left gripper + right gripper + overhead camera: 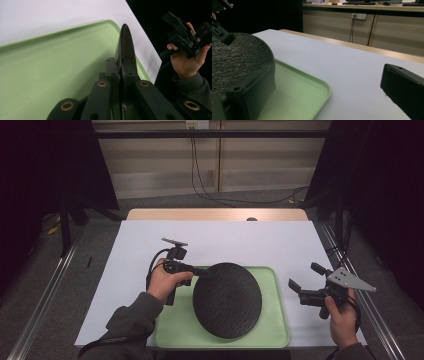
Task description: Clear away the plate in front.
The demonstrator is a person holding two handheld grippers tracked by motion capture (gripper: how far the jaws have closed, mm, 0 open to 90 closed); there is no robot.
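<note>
Left gripper [200, 271] clamped on rim of black plate [227, 300], plate tilted over green tray [272, 330]. Right gripper [306, 281] held beside tray above white table [225, 240], jaws spread wide, holding nothing.

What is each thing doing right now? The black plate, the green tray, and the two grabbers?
Plate: lifted and tilted over the tray, pinched at its rim.
Tray: flat on the table, nothing seen resting in it.
Left gripper: shut on the plate's rim.
Right gripper: open, empty, held off to the tray's right.
</note>
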